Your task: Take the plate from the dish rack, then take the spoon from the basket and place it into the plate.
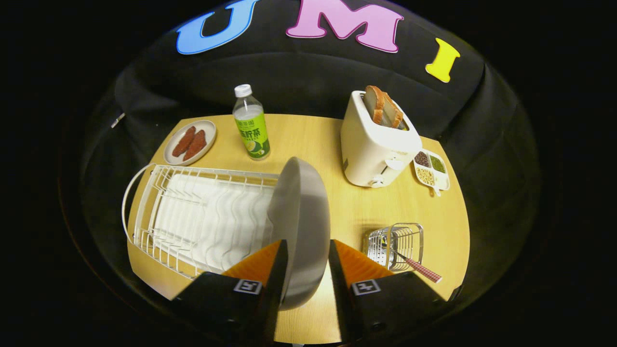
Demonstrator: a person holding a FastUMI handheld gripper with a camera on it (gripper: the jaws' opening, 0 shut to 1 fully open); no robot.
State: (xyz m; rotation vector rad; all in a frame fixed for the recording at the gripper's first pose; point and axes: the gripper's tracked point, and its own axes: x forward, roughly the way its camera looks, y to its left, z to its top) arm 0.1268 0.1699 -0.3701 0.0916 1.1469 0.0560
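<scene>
A grey plate (301,217) stands on edge between my fingers, with my gripper (307,250) shut on its rim. It hangs at the right end of the white wire dish rack (193,217), lifted above the wooden table. To the right of my fingers stands a small wire basket (397,243). A spoon (418,269) with a red checked handle leans out of it toward me.
Beyond the rack are a small plate of red sausage pieces (190,142) and a green-labelled bottle (250,123). A white toaster (376,147) with bread slices stands at the back right, beside a divided dish of beans (431,168). Bare table (356,212) lies between toaster and basket.
</scene>
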